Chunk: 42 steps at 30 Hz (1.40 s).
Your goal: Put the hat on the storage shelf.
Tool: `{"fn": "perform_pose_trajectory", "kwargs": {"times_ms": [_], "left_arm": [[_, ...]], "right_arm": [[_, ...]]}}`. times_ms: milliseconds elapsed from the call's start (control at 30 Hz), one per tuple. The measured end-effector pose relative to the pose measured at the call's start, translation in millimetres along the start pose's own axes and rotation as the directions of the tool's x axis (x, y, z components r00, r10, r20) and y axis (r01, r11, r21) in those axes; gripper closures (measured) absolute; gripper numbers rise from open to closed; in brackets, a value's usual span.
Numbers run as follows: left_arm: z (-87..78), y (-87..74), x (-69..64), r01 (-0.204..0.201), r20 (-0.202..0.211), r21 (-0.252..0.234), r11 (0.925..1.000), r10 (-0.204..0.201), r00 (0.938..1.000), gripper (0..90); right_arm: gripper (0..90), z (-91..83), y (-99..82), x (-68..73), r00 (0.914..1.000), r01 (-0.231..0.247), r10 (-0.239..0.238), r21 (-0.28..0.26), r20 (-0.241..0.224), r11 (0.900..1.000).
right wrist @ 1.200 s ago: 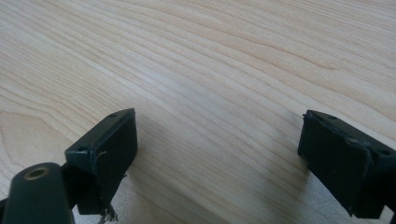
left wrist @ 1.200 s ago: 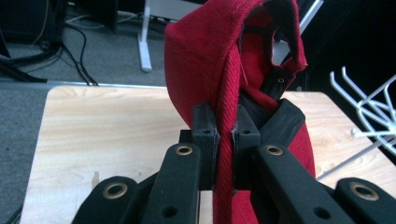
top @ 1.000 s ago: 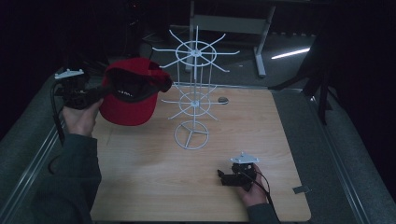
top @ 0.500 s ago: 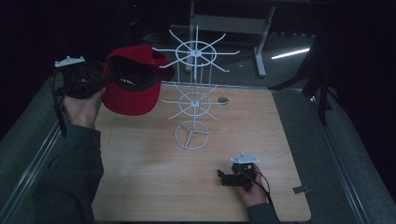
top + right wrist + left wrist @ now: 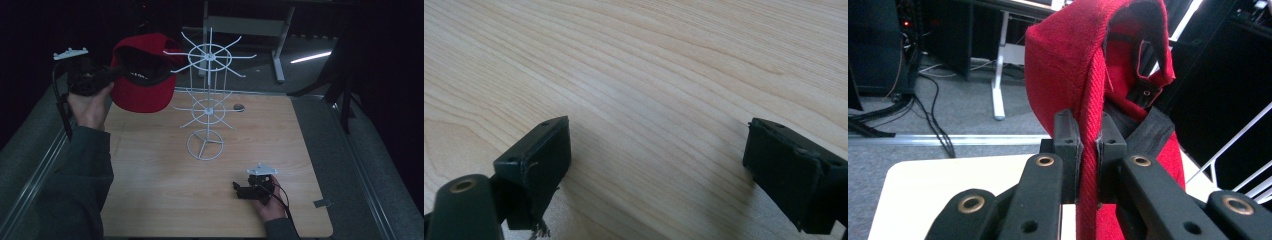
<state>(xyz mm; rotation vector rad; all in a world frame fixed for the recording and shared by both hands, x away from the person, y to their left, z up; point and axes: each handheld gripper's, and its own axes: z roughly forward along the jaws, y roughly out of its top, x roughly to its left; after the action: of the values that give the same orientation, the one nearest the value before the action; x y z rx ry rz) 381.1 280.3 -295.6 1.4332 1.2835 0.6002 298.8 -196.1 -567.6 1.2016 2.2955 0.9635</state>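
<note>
Beside the wire rack point(image 5: 207, 100), the left gripper point(image 5: 1089, 145) grips a red cap point(image 5: 142, 75).

Red cap point(image 5: 142, 75) held aloft, touching white wire rack point(image 5: 207, 100) top spokes.

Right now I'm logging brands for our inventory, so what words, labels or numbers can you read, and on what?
No text can be read.
Red cap: a pale label on its dark inner band in the high view, too small and blurred to read.
Left gripper, right gripper, white wire rack: no markings.
</note>
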Motion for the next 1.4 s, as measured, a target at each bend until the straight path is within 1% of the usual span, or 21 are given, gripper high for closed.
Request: {"fn": "perform_pose_trajectory", "kwargs": {"times_ms": [200, 367, 633, 867, 1400], "left_arm": [[-1.4, 8.7, -6.1, -0.002, 0.017, -0.016, 0.9999, 0.003, 0.9998, 84.5], [-1.3, 16.6, -13.9, -0.023, 0.018, -0.025, 0.9994, 0.024, 0.9995, 84.5], [-2.1, 22.7, -19.0, -0.034, 0.023, -0.042, 0.9985, 0.035, 0.9991, 84.5], [-1.7, 23.8, -19.0, -0.031, 0.02, -0.053, 0.9981, 0.032, 0.9993, 84.5], [-4.2, 26.4, -20.3, -0.032, 0.027, -0.109, 0.9936, 0.035, 0.999, 84.5]], "right_arm": [[11.7, 0.0, 0.0, 0.0, 1.0, 0.0, 0.0, 0.0, 0.0, 1.0], [11.7, -0.1, 0.0, 0.1, 1.0, -0.002, 0.002, 0.001, -0.001, 1.0], [11.7, 0.0, 0.0, -0.1, 1.0, 0.001, -0.001, 0.001, -0.001, 1.0], [11.7, 0.0, 0.0, -0.1, 1.0, 0.001, -0.001, 0.001, -0.001, 1.0], [11.7, -0.1, 0.0, -0.1, 1.0, 0.001, -0.001, 0.001, -0.001, 1.0]]}}
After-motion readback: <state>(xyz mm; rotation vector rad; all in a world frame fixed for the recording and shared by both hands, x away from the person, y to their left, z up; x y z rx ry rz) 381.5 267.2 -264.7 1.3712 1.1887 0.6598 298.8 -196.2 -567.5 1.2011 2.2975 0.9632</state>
